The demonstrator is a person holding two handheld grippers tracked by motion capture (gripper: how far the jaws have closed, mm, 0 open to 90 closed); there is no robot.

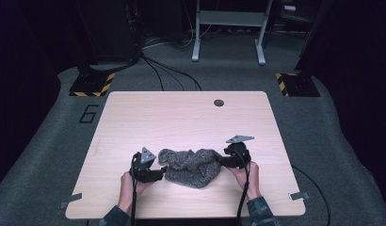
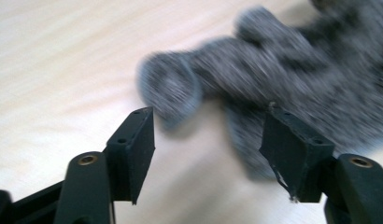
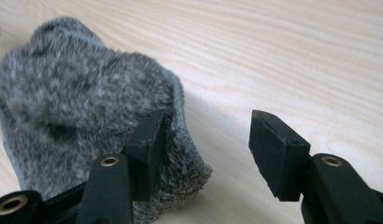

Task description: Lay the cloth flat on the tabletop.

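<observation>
Crumpled grey fuzzy knit cloth (image 1: 190, 167) lies released, unfolded; left gripper (image 1: 159, 173) at 9 o'clock and right gripper (image 1: 221, 161) at 3 o'clock stand unclenched. Regrasp remains.

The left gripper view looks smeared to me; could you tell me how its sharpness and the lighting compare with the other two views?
Left gripper view: the grey fuzzy cloth is streaked by motion blur. Right gripper view: cloth pile and wood grain are crisp. High view: the table is brightly lit, its surroundings dark.
</observation>
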